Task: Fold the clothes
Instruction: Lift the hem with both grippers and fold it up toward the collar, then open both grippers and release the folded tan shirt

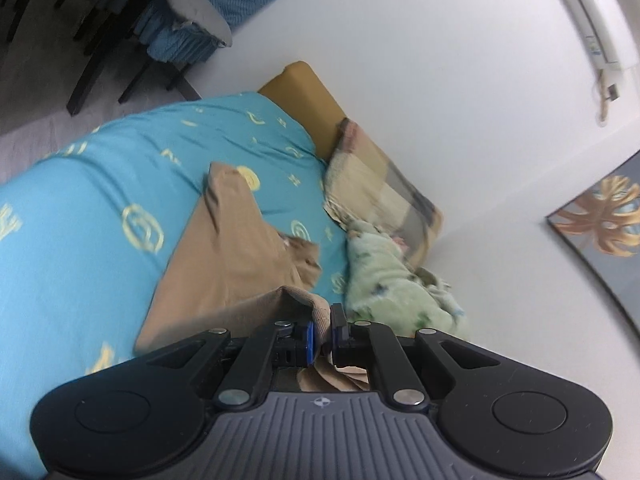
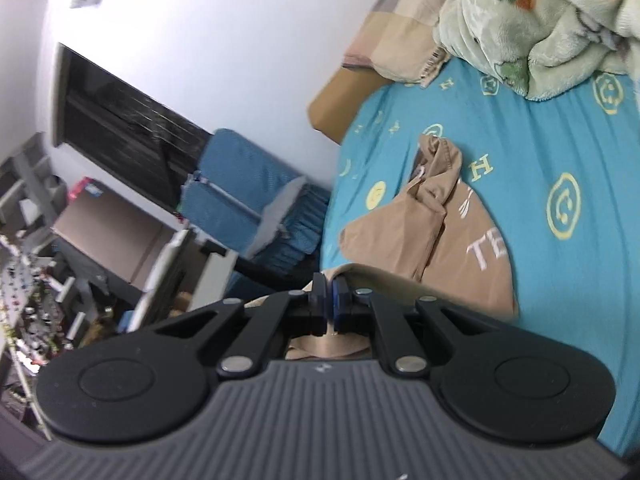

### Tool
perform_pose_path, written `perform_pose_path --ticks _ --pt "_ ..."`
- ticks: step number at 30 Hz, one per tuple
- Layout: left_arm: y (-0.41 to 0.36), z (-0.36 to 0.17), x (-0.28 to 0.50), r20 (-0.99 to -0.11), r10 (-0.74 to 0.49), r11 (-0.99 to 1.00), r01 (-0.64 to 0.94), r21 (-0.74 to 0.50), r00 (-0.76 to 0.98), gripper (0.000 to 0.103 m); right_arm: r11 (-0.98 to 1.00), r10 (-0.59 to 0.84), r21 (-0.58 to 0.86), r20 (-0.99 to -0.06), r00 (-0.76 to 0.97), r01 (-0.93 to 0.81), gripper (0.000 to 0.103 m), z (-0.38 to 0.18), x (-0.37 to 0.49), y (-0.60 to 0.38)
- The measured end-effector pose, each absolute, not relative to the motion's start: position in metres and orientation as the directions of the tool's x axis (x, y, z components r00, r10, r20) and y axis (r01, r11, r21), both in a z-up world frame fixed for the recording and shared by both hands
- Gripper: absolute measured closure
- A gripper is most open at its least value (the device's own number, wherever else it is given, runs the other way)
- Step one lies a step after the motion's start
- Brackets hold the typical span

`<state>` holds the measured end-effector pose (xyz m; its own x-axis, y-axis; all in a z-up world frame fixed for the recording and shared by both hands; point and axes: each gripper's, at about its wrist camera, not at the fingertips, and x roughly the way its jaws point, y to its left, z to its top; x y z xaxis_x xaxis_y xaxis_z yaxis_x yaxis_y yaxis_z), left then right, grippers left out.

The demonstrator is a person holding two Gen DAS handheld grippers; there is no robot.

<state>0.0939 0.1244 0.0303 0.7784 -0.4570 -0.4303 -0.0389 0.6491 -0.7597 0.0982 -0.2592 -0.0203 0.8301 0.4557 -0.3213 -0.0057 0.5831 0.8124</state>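
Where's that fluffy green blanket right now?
The green blanket lies bunched on the blue bedsheet by the wall, beside the checked pillow, just right of the tan shirt; the right wrist view shows it top right.

Soft, even indoor light fills both views, brightest on the white wall [image 1: 440,80], with faint shadows and no harsh glare. Fisheye curvature bends the edges, and motion blur smears the bed sheet [image 1: 80,208] and the cluttered shelves [image 2: 28,280].
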Motion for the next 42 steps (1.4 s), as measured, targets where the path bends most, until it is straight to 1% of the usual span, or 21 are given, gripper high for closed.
perform_pose_path --ticks 3,6,10,16,20,21,22,23,24,25,26,27,31,34,37,39,42 --pt "0.110 0.025 0.140 -0.453 -0.420 0.721 -0.014 -0.693 0.786 0.095 0.637 0.427 0.771 -0.369 0.826 0.015 0.097 -0.026 0.140 -0.256" --pt "0.095 0.012 0.179 -0.475 -0.384 0.790 0.016 -0.612 0.792 0.095 0.689 0.392 0.724 -0.397 0.830 0.022 0.097 -0.039 0.172 -0.252" --pt "0.081 -0.023 0.224 -0.504 -0.370 0.843 0.053 -0.536 0.780 0.095 0.757 0.341 0.653 -0.429 0.836 0.027 0.097 -0.073 0.205 -0.247" --pt "0.071 -0.091 0.270 -0.590 -0.353 0.892 0.071 -0.446 0.727 0.094 0.836 0.290 0.546 -0.535 0.794 0.063 0.096 -0.119 0.250 -0.239" --pt "0.078 -0.109 0.284 -0.621 -0.353 0.899 0.068 -0.434 0.700 0.093 0.874 0.282 0.484 -0.584 0.762 0.048 0.094 -0.132 0.264 -0.228" --pt "0.079 -0.109 0.284 -0.622 -0.350 0.902 0.071 -0.426 0.700 0.089 0.881 0.283 0.472 -0.594 0.753 0.042 0.092 -0.133 0.266 -0.226" --pt "0.080 -0.108 0.284 -0.623 -0.346 0.906 0.076 -0.417 0.701 0.086 0.884 0.285 0.466 -0.599 0.748 0.037 0.088 -0.133 0.267 -0.226" --pt "0.078 -0.105 0.281 -0.623 -0.340 0.913 0.087 -0.400 0.704 0.066 0.887 0.287 0.461 -0.602 0.745 0.031 0.082 -0.132 0.267 -0.225" --pt "0.076 -0.103 0.279 -0.620 -0.338 0.917 0.099 -0.387 0.708 0.046 0.888 0.290 0.460 -0.594 0.750 0.020 0.055 -0.130 0.265 -0.225" --pt "0.073 -0.100 0.274 -0.608 -0.346 0.915 0.115 -0.386 0.714 0.038 0.890 0.290 0.456 -0.582 0.760 0.010 0.037 -0.127 0.261 -0.224" --pt "0.070 -0.097 0.269 -0.597 -0.352 0.915 0.130 -0.381 0.721 0.028 0.892 0.289 0.452 -0.570 0.769 0.001 0.012 -0.125 0.257 -0.223" --pt "0.065 -0.093 0.263 -0.588 -0.348 0.920 0.145 -0.364 0.730 0.024 0.893 0.286 0.450 -0.561 0.777 -0.005 0.014 -0.121 0.251 -0.223" --pt "0.048 -0.078 0.237 -0.580 -0.303 0.949 0.184 -0.256 0.756 0.022 0.915 0.257 0.402 -0.528 0.810 -0.028 0.014 -0.103 0.226 -0.220" --pt "0.044 -0.067 0.213 -0.573 -0.271 0.961 0.181 -0.211 0.773 0.021 0.932 0.225 0.362 -0.500 0.836 -0.034 0.014 -0.090 0.203 -0.221" --pt "0.044 -0.055 0.186 -0.553 -0.250 0.967 0.181 -0.177 0.795 0.020 0.931 0.221 0.363 -0.478 0.850 -0.038 0.014 -0.081 0.184 -0.226" --pt "0.046 -0.047 0.168 -0.538 -0.243 0.969 0.182 -0.165 0.807 0.016 0.931 0.220 0.363 -0.465 0.858 -0.041 0.014 -0.075 0.172 -0.228" --pt "0.046 -0.039 0.146 -0.523 -0.237 0.971 0.181 -0.157 0.819 0.015 0.936 0.212 0.350 -0.444 0.870 -0.050 0.014 -0.068 0.158 -0.229"
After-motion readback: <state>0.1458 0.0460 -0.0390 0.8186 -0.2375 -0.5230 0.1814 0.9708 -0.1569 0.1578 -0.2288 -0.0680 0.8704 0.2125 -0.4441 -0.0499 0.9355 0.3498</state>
